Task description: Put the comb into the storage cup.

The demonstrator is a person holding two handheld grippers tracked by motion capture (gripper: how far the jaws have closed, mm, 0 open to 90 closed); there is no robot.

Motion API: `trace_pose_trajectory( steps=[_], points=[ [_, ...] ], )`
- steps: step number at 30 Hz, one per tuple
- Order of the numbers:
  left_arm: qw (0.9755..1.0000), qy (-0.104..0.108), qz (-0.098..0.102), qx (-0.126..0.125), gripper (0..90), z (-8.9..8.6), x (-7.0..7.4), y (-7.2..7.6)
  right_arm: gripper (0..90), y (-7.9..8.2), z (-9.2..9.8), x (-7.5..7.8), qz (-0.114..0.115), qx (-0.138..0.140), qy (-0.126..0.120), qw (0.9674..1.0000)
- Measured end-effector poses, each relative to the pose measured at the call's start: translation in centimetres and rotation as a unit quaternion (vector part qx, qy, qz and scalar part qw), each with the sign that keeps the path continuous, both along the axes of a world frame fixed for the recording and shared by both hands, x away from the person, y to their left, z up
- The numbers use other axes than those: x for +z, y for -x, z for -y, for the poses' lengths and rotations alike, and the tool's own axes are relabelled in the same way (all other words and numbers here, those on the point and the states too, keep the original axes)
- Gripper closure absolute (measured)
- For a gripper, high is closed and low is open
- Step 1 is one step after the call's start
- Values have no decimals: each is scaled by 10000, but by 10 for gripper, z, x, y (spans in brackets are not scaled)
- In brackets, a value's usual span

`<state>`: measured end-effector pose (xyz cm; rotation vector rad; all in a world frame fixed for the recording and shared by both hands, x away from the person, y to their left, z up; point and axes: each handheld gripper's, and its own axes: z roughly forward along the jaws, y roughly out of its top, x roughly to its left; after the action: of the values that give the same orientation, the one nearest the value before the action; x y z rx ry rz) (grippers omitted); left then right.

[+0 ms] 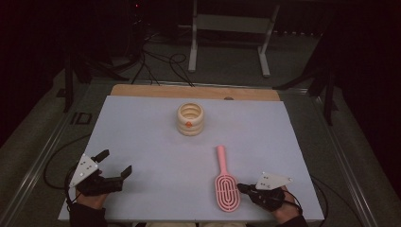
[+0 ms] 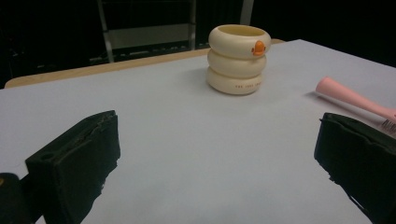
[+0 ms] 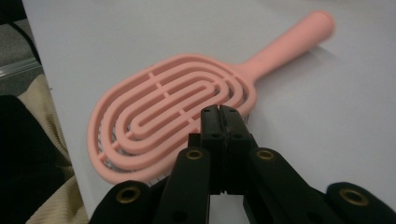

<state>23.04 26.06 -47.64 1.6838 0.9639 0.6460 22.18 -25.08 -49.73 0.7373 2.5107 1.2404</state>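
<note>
The pink hairbrush [image 1: 224, 184] lies flat on the white tabletop [image 1: 151, 137], close to the near edge and somewhat right of its middle. Its vented oval head points toward you and its handle runs away toward the far edge, leaning a little left. In the right gripper view the head shows bristles underneath, against the tabletop, and the slotted back faces up.

Your right gripper [image 1: 242, 187] sits just beside the right side of the brush head, near the near right corner. Its jaws are pressed together with nothing between them, and their tips [image 3: 219, 114] come right up to the rim of the head; whether they actually touch it you cannot tell from these views.

Your left gripper [image 1: 115, 164] rests near the near left corner, well apart from the brush. Its jaws stand wide with only bare tabletop between them, and they point toward the far right.

Farther out, a cream cup [image 1: 190, 119] shaped like three stacked rings stands upright toward the far edge, around the middle of the tabletop's width. It carries a small orange mark [image 2: 258, 48] on its side. A strip of wooden board [image 1: 142, 90] shows beyond the white sheet at the far edge.
</note>
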Motion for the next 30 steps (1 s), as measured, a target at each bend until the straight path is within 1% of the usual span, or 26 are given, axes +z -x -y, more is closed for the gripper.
trace_pose_trajectory(
  steps=[6, 8, 10, 12, 14, 16, 17, 18, 21, 22, 27, 30],
  points=[
    [10000, -8, -9, -8, 12, 0, 0, 0, 898, 0, -3, 0, -7, 61, 5, 10000],
    [10000, -6, -8, -7, 12, 0, 0, 0, 898, 0, -10, -1, 7, 121, -4, 9999],
    [10000, -6, -9, -8, 12, 0, 0, 0, 898, -1, -12, -1, 1, 160, -13, 9999],
    [10000, -20, -13, -19, 12, 1, -1, -1, 898, -2, -18, -1, 32, 238, 8, 9997],
    [10000, -24, -14, -21, 12, 1, -1, -1, 898, -3, -21, -1, 18, 263, -2, 9997],
    [10000, -10, -11, -15, 12, 1, -1, -1, 898, -4, -28, -1, 38, 368, 12, 9993],
    [10000, -10, -11, -15, 12, 1, -1, -1, 898, -4, -28, -1, 38, 368, 12, 9993],
    [10000, -4, -12, -10, 12, 1, -1, -1, 898, -5, -34, -1, 41, 407, 22, 9992],
    [10000, -10, -15, -7, 12, 1, -1, 0, 898, -6, -39, -1, 66, 456, 19, 9989],
    [10000, -2, -13, -9, 12, 1, -1, 0, 898, -8, -44, 0, 82, 482, 22, 9988],
    [10000, 4, -19, -3, 12, 0, -1, -1, 898, -11, -52, -1, 61, 500, 63, 9987],
    [10000, 1, -21, -5, 12, 0, -1, -1, 898, -15, -57, -2, 92, 496, 99, 9987]
  ],
)
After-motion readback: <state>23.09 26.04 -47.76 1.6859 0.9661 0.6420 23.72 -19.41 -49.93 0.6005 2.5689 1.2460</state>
